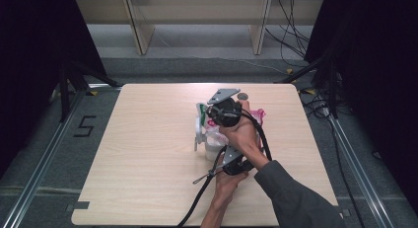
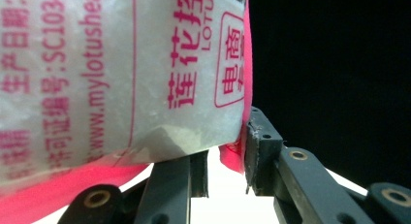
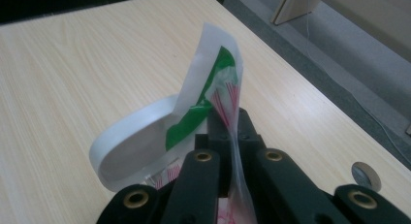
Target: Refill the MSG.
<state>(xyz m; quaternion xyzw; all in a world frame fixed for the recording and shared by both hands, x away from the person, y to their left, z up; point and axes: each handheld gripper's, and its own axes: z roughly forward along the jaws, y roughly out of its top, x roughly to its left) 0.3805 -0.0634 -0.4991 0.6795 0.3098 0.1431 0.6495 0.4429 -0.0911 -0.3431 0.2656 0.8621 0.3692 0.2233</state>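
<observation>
One plastic bag [image 1: 213, 137] of white powder, printed in pink lettering with a green patch at its top, sits between two hand-held grippers near the middle of a pale wooden surface [image 1: 138, 154], with one white bowl [image 1: 199, 137] beside it and one small round disc [image 1: 242, 96] lying apart toward the far edge. The right gripper [image 1: 217, 114], farther from the person, has its jaws pressed together on the bag's thin top flap; the right gripper view looks along that gripper [image 3: 228, 120] and shows the clear film of the bag [image 3: 213, 83] standing upright out of the pinch, the bowl [image 3: 131, 146] just behind it on the wood grain and the disc [image 3: 366, 175] off to one side. The left gripper [image 1: 217, 161], nearer the person, meets the bag low down with its jaws partly spread; the left gripper view shows one jaw of that gripper [image 2: 228, 161] against the bag's pink-edged lower corner and the other under its powder-filled belly [image 2: 121, 78], close enough to read the printing. The high view alone shows both hands, a grey sleeve [image 1: 296, 198], the trailing cables and the dark floor around the surface; the gripper views alone reveal the bag's print and how the jaws meet it
</observation>
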